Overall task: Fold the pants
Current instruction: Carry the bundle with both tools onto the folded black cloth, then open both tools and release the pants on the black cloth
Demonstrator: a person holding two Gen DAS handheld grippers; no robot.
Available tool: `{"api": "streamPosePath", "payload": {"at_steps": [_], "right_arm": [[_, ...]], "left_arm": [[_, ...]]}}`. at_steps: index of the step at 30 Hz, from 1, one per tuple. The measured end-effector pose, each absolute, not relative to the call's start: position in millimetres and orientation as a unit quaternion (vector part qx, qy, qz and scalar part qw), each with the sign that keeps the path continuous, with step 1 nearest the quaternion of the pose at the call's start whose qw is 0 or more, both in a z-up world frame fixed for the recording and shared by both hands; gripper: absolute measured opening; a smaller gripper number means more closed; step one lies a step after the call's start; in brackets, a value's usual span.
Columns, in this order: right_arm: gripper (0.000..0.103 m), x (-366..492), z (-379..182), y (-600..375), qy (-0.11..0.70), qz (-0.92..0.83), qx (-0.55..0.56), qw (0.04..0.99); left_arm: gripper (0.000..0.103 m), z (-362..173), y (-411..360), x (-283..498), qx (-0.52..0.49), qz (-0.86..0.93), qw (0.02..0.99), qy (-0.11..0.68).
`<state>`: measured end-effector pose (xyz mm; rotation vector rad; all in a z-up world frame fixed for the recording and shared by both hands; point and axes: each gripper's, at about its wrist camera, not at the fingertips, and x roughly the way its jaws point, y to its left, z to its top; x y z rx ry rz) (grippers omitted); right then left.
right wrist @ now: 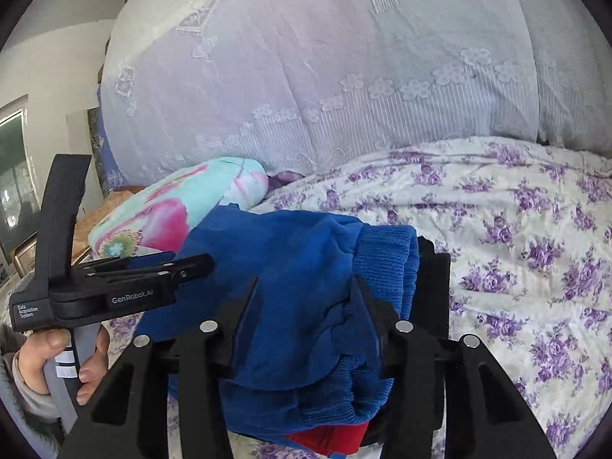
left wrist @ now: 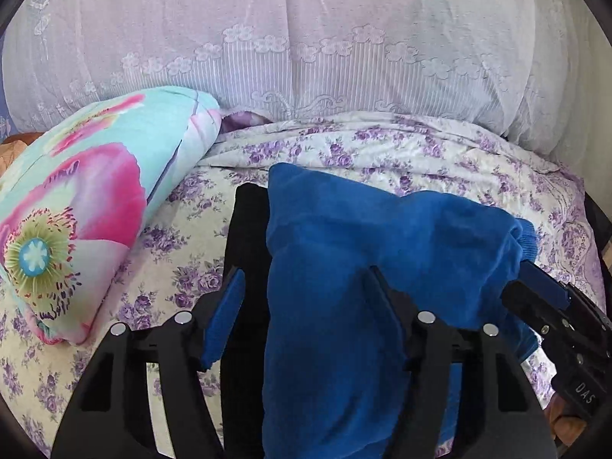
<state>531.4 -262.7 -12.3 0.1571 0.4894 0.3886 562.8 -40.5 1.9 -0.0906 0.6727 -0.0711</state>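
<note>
The blue fleece pants (left wrist: 344, 267) hang bunched between both grippers above the bed, over a black garment (left wrist: 248, 237) lying beneath. In the left wrist view my left gripper (left wrist: 306, 294) has its jaws apart, with a fold of the pants draped between the fingers and over the right finger. My right gripper (left wrist: 535, 287) comes in from the right at the ribbed cuff. In the right wrist view my right gripper (right wrist: 306, 298) holds the bunched pants (right wrist: 298, 267) with the ribbed cuffs (right wrist: 386, 252) between its fingers. A red piece (right wrist: 329, 440) shows underneath. My left gripper (right wrist: 191, 264) meets the pants from the left.
The bed has a purple floral sheet (left wrist: 420, 153). A folded floral quilt in teal and pink (left wrist: 84, 206) lies on the left. A large white lace-covered pile of bedding (left wrist: 306, 57) rises at the back. A hand (right wrist: 49, 359) holds the left gripper's handle.
</note>
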Motion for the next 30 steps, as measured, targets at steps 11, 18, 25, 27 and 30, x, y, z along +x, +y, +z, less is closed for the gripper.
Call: {"api": "streamPosePath", "payload": {"at_steps": [11,18,25,27,30], "right_arm": [[0.054,534.7,-13.7,-265.5,0.250,0.206,0.110,0.940],[0.083,463.2,24.7,-265.7,0.207,0.196,0.114,0.952],[0.099,353.6,32.9,-266.5,0.144,0.082,0.092,0.982],[0.099,332.6,25.7,-267.1,0.148,0.053,0.104,0.982],[0.099,309.4,11.8,-267.3,0.160,0.048,0.120,0.979]], "left_arm": [[0.073,-2.8,-39.8,559.0,-0.036,-0.022,0.947,0.319],[0.092,33.8,-46.9,492.3,0.037,0.018,0.963,0.265],[0.098,43.7,-40.3,400.9,0.024,0.024,0.969,0.244],[0.098,35.9,-39.1,379.2,0.021,0.032,0.967,0.250],[0.098,20.5,-39.0,349.8,0.026,0.048,0.965,0.255]]}}
